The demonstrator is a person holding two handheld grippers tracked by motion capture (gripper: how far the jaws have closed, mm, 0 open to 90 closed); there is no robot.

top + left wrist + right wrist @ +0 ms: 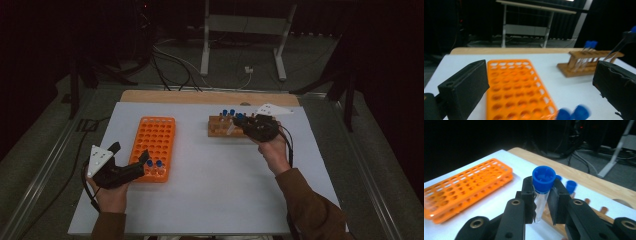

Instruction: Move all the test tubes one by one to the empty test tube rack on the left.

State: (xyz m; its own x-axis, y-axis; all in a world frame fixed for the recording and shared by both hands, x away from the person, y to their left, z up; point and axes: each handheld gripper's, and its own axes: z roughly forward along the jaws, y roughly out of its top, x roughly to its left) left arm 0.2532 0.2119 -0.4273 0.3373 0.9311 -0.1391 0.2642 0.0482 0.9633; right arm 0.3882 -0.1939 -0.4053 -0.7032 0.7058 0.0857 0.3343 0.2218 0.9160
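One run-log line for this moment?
right tongs: shut on blue-capped tube above wooden rack | left tongs: open, empty, over orange rack

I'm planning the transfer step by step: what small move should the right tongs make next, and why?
Probably carry the blue-capped tube across to the orange rack. The right tongs are shut on the tube just under its cap, beside the wooden rack, and the orange rack holds just two tubes at its near end, with many holes free.

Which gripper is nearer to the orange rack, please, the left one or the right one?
Left. The left gripper hovers open at the orange rack's near corner; the right gripper is off beside the wooden rack, shut on a blue-capped tube.
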